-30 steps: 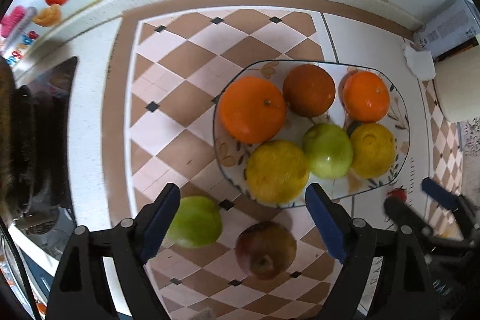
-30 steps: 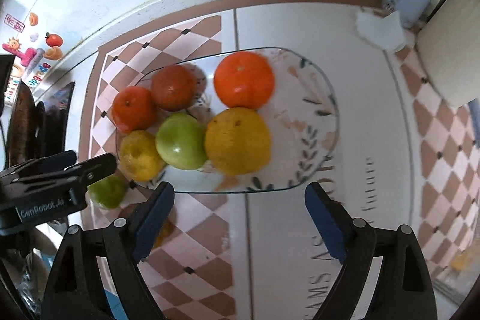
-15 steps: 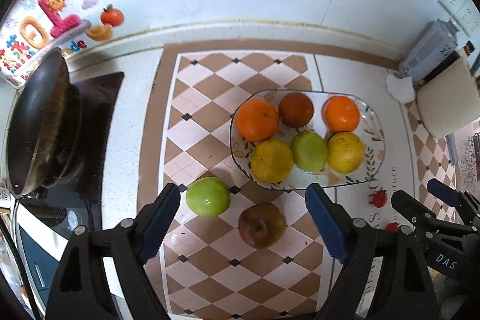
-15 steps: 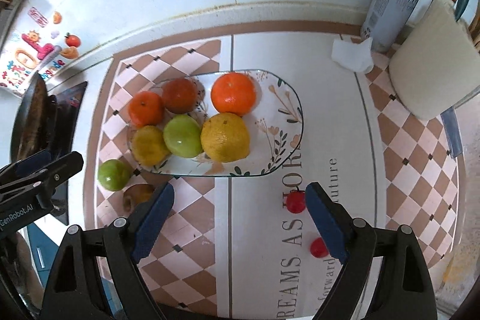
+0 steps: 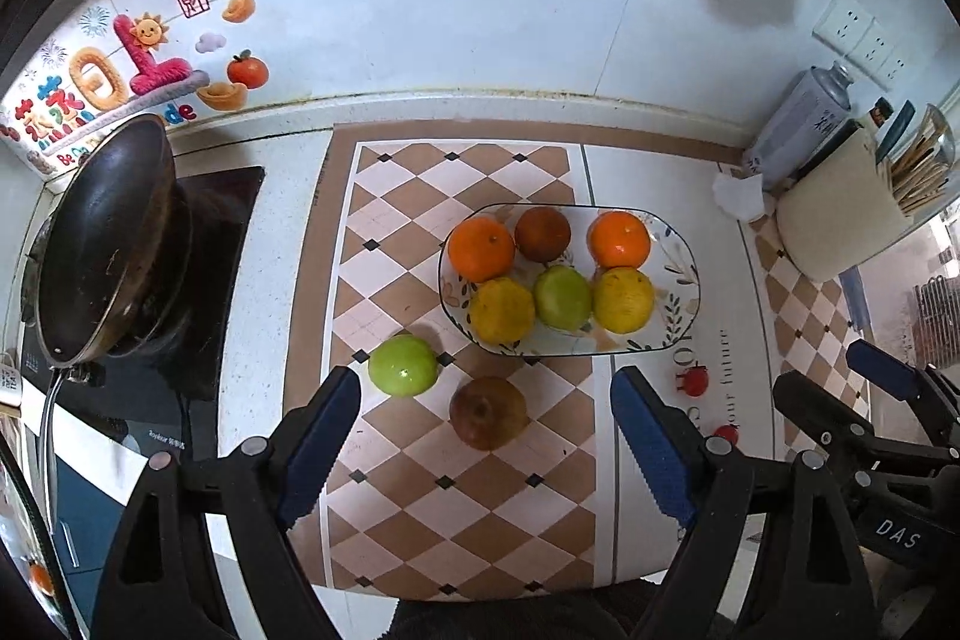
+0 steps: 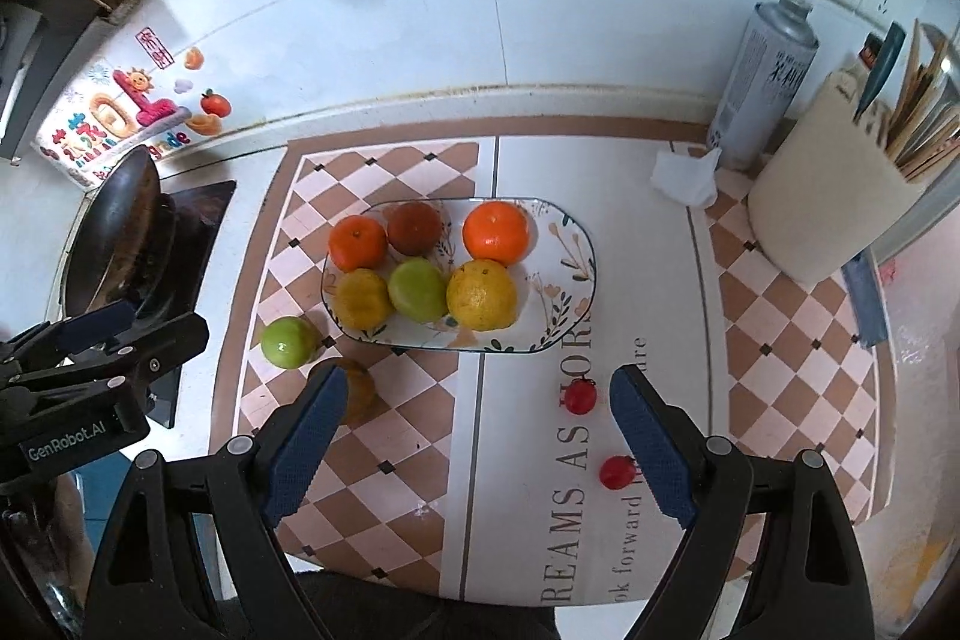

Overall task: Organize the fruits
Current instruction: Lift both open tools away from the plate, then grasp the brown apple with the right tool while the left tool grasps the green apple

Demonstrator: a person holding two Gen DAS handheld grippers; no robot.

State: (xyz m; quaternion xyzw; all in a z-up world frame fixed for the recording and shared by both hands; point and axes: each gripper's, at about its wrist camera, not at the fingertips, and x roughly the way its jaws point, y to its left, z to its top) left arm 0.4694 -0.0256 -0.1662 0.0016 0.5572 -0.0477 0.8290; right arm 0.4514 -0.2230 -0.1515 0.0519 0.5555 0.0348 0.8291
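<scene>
A glass platter on the checked mat holds several fruits: oranges, yellow citrus, a green apple and a dark brown fruit. On the mat in front of it lie a loose green apple and a brown pear-like fruit. Two small red fruits lie right of them. My left gripper hangs high above the loose fruit, open and holding nothing. My right gripper hangs open and bare too, above the mat's lettering.
A black wok sits on a stove at the left. At the right stand a spray can, a crumpled tissue and a cream holder of utensils. A tiled wall with stickers and sockets backs the counter.
Both grippers have risen and drawn back from the platter, so the fruit looks smaller and more of the counter, wok and wall shows. Both stay open and nothing on the counter has moved.
</scene>
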